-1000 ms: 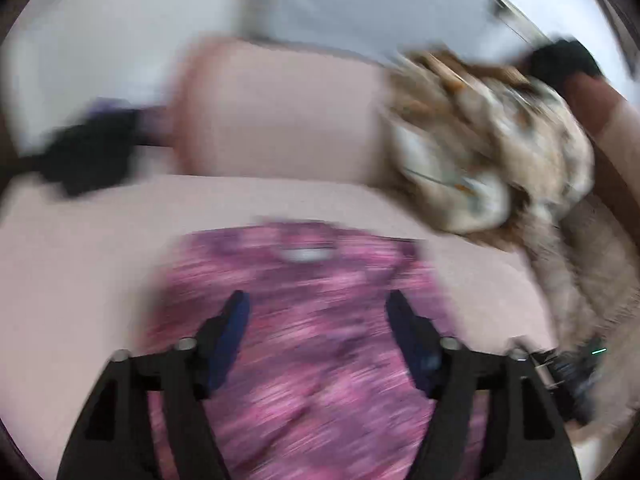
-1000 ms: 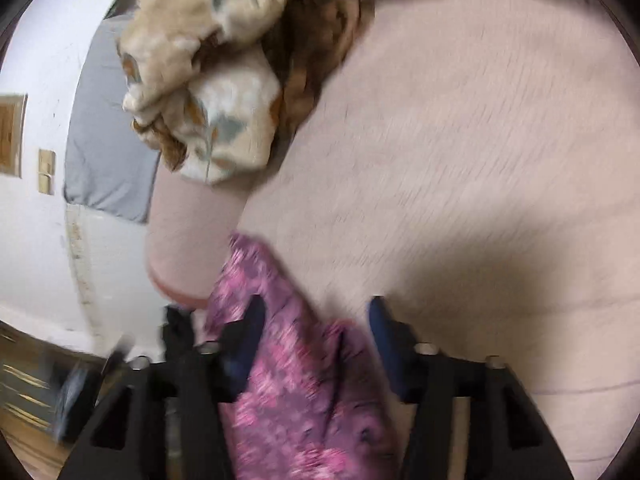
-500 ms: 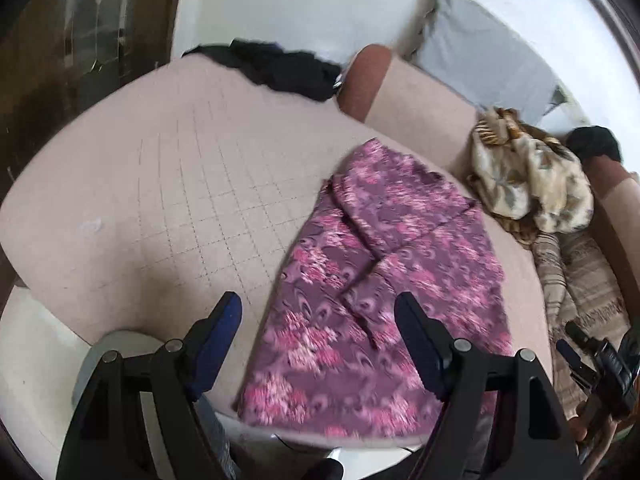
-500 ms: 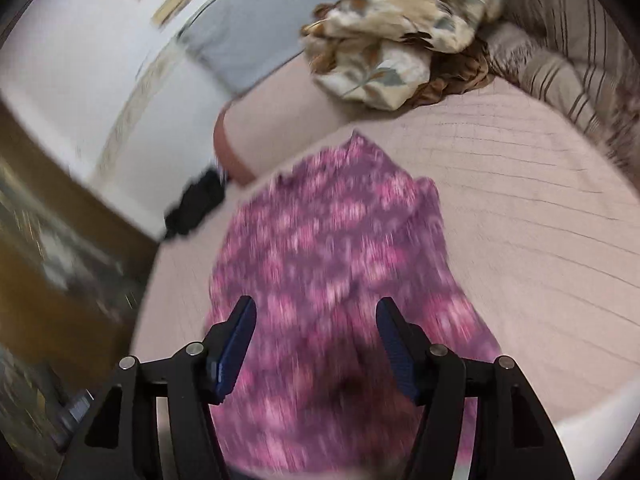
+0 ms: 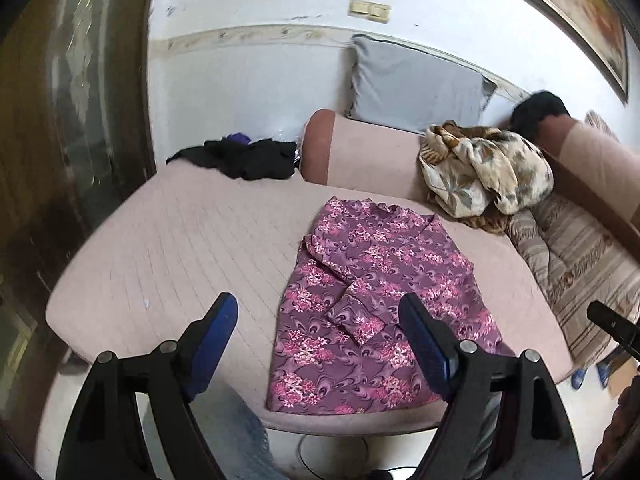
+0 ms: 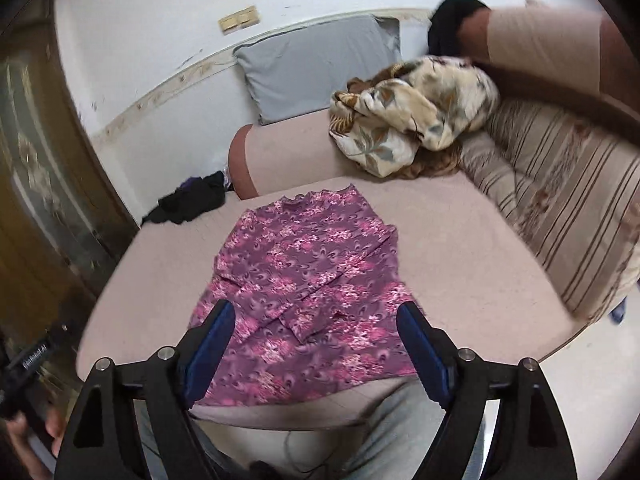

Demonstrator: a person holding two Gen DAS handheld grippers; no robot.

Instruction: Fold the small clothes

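A purple top with pink flowers (image 5: pixel 372 296) lies flat on the pink quilted couch seat (image 5: pixel 188 248), both sleeves folded in across its front, its hem at the seat's front edge. It also shows in the right wrist view (image 6: pixel 304 280). My left gripper (image 5: pixel 320 316) is open and empty, held back in front of and above the seat edge, left of the top's hem. My right gripper (image 6: pixel 316 320) is open and empty, held above the hem.
A crumpled floral blanket (image 5: pixel 484 172) and a striped cushion (image 5: pixel 576 256) lie at the right. A pile of black clothes (image 5: pixel 244 160) sits at the back left. A grey pillow (image 5: pixel 416 84) leans on the wall behind the bolster (image 5: pixel 368 152). A wooden door (image 5: pixel 72 128) stands at the left.
Both grippers have pulled back and up from close over the top to beyond the seat's front edge. The top now lies flat with its sleeves folded in.
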